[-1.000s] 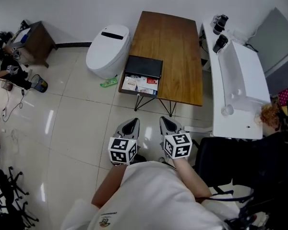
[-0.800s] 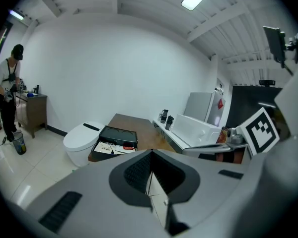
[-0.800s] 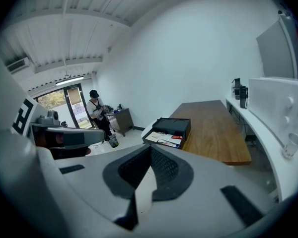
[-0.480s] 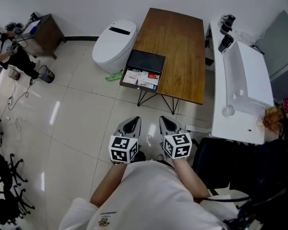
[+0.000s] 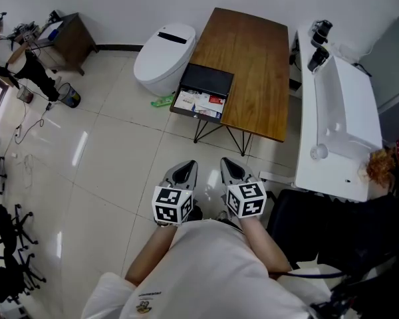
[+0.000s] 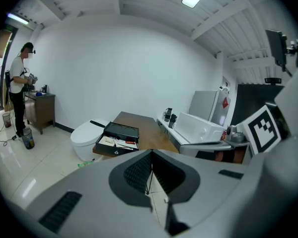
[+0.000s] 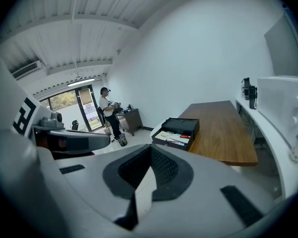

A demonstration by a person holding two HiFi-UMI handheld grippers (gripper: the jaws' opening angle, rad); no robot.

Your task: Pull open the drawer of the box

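A black box point(image 5: 210, 81) stands at the left edge of a wooden table point(image 5: 256, 58). Its drawer point(image 5: 198, 104) is pulled out toward me, with papers and small packets inside. The box point(image 6: 120, 131) and drawer point(image 6: 113, 143) also show far ahead in the left gripper view, and the box point(image 7: 182, 125) in the right gripper view. My left gripper point(image 5: 182, 170) and right gripper point(image 5: 231, 169) hang side by side close to my body, well short of the table. Both are shut and hold nothing. The left gripper point(image 6: 150, 155) and right gripper point(image 7: 150, 151) have their tips touching.
A white toilet-shaped unit point(image 5: 163, 60) stands left of the table, with a green item point(image 5: 161, 100) on the floor beside it. To the right runs a white counter point(image 5: 337, 121) carrying black devices point(image 5: 318, 37). A person point(image 5: 12, 57) stands by a brown cabinet point(image 5: 70, 37) far left. Black chair point(image 5: 349, 228) at right.
The head view has swung, so the table and box sit a little further right and up. A person has come into view at the far left. Both grippers stay as they were.
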